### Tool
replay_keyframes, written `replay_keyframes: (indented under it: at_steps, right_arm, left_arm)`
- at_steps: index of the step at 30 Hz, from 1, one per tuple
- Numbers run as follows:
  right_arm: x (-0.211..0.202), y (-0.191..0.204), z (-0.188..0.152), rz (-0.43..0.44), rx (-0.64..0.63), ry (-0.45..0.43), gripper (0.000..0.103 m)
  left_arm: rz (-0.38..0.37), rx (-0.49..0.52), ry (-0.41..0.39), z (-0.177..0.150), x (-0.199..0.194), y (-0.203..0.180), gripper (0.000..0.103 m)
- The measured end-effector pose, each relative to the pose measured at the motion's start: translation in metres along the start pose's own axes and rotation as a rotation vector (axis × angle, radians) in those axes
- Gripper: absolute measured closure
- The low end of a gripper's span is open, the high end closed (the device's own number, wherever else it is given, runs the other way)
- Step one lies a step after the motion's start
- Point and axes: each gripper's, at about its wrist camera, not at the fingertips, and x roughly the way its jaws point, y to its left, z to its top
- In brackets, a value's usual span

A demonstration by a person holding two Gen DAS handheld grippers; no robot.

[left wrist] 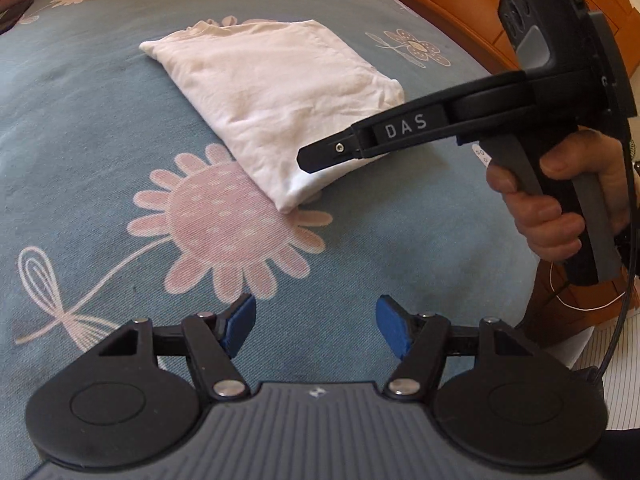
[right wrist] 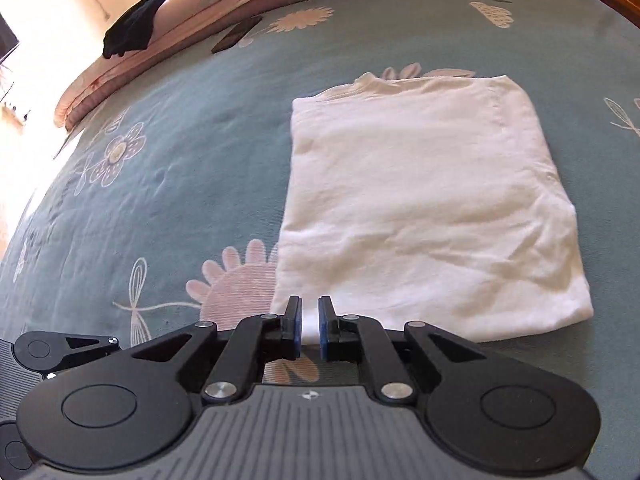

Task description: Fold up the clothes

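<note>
since the white t-shirt (right wrist: 420, 200) already lies as a compact rectangle on the blue-grey floral bedspread (right wrist: 180, 160), the fold looks close to done, maybe one more halving or just a tidy.

right gripper (right wrist: 309, 324): jaws a narrow slot apart. figure rose from fully shut but has levelled off. in the right wrist view the near hem of the shirt shows in the gap between the blue pads; can't confirm any pinch, reads as released. in the left wrist view this gripper hovers over the near corner of the shirt (left wrist: 276, 96), held in a hand (left wrist: 560, 200).

left gripper (left wrist: 316, 326): jaws well apart, nothing between them, over bare bedspread (left wrist: 100, 120) beside the big pink flower, shirt well ahead of it.

handling, my read:
- thin cotton, light, fully limp. no stiffness, it'll drape and sag from any hold point.
- stacked layers slide on each other, so a pinch on the top layer alone peels the stack open.
- mattress is soft, pressing down to scoop will dimple it and drag the bedspread in.

where to take it: two near corners, one gripper each, biting through all layers at the edge, lift together and keep them level. the far edge has the collar bunched up, so avoid grabbing there.
</note>
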Motion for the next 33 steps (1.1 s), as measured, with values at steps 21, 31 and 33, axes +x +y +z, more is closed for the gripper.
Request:
replay_keyframes:
  at_steps: [21, 31, 33]
  right_arm:
    - [0.018, 0.051, -0.045, -0.162, -0.110, -0.132, 0.061]
    - [0.024, 0.022, -0.046, 0.005, 0.165, -0.202, 0.057]
    - [0.025, 0.015, -0.046, 0.059, 0.222, -0.182, 0.056]
  left_arm:
    - [0.034, -0.051, -0.014, -0.054, -0.032, 0.031, 0.037]
    - [-0.004, -0.035, 0.016, -0.052, -0.018, 0.024, 0.037]
    - [0.006, -0.035, 0.024, -0.051, -0.018, 0.024, 0.037]
